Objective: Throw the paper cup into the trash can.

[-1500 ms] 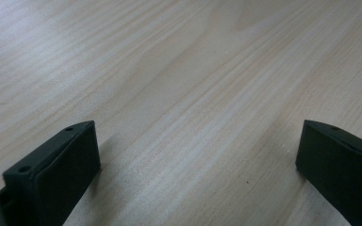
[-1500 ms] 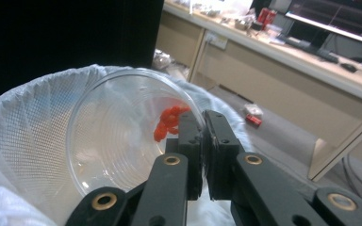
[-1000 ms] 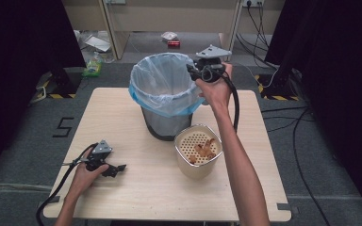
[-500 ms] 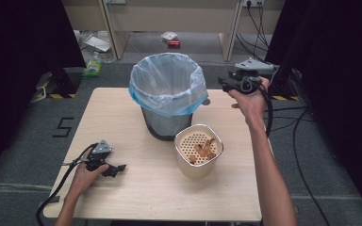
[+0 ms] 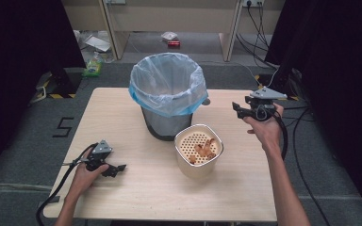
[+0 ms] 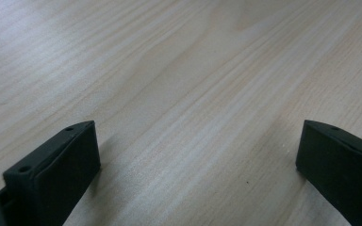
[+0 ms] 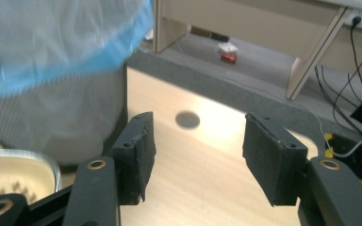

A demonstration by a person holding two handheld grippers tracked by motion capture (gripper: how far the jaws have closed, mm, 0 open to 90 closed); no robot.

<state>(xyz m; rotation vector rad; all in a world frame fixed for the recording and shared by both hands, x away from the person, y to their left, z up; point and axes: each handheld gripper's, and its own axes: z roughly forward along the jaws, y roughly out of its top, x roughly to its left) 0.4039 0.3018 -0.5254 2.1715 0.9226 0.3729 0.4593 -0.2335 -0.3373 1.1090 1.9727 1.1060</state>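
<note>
Right gripper (image 5: 238, 110) raised above the table's (image 5: 122, 108) right edge, jaws just opening, spread, nothing between, aimed toward the lined bin (image 5: 168, 94). Left gripper (image 5: 117, 168) resting near the front left corner, jaws spread. Beige perforated container (image 5: 199, 149) front of centre.

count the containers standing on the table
2: a mesh waste bin lined with a blue bag at the table's middle, and a cream perforated container just in front of it toward the right gripper's side, holding brownish scraps.
</note>
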